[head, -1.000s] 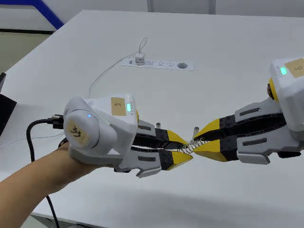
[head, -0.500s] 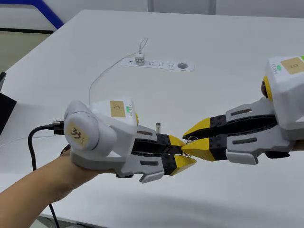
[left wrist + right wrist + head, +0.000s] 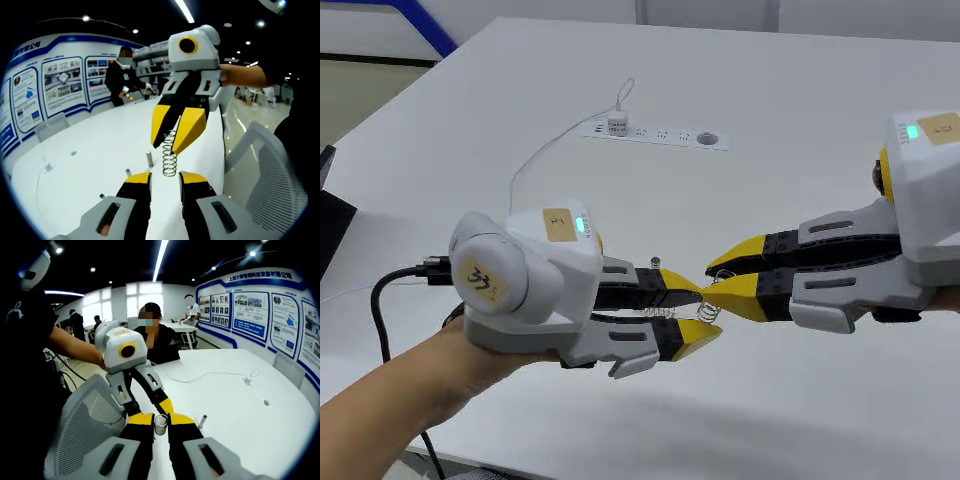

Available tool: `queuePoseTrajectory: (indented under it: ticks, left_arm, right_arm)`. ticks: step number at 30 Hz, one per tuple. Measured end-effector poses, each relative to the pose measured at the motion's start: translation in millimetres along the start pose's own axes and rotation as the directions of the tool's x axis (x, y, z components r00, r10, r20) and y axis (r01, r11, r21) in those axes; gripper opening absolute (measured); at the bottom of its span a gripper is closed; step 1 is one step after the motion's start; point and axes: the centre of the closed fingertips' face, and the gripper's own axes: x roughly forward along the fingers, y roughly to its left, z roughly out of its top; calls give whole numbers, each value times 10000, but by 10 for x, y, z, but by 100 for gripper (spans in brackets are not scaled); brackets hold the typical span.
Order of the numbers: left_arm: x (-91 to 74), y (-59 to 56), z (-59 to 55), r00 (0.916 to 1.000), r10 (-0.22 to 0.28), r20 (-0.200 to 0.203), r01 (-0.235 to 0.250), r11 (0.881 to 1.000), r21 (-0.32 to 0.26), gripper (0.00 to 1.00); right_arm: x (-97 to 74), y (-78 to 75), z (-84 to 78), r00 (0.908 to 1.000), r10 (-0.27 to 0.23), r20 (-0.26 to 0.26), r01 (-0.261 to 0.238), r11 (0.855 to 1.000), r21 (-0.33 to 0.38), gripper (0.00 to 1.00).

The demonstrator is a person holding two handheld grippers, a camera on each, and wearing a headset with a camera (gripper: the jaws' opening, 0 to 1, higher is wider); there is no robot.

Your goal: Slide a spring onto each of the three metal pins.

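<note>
The right gripper (image 3: 161,419) is clenched on the spring (image 3: 169,161), pinching its coils near one end. The spring is off the table (image 3: 800,120), in the air between the two grippers, which meet tip to tip. The left gripper (image 3: 165,177) is released. Its jaws stand apart on either side of the spring's free end, and no contact with them can be made out.

The spring looks like thin wire, so it is probably very light, easy to bend sideways and quick to flick away if it is squeezed off-centre. A hard pinch would likely flatten the coils. The best hold seems to be across a few coils near one end, as the right gripper has it, leaving the bore and the far end free for a pin.

The left gripper view shows the spring side-on along its full length, running from the right tips toward 6 o'clock. A pin (image 3: 148,158) stands upright on the table at 9 o'clock from it, and two smaller specks at 8 o'clock are too small to name.

The right gripper view shows the spring end-on with its bore open, and the pin at 3 o'clock.

The head view shows a power strip (image 3: 655,135) at 12 o'clock.
</note>
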Motion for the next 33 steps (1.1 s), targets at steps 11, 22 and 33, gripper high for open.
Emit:
queuePoseTrajectory:
  ticks: [11, 22, 33]
  left_arm:
    - [-291, 261, -187, 9926, 1175, -320, -1187, 9922, -383, 44]
    - [-533, 406, -301, 9807, 1927, -315, -1950, 9749, -1077, 58]
    - [-712, 543, -389, 9692, 2421, -447, -2462, 9557, -1614, 73]
  right_arm:
    - [-42, -159, -43, 9991, -153, -407, 146, 9998, -157, 11]
    - [-109, -562, -184, 9897, -1173, -819, 1169, 9931, -95, 11]
    - [-95, -1220, -374, 9566, -2748, -975, 2819, 9570, 683, 11]
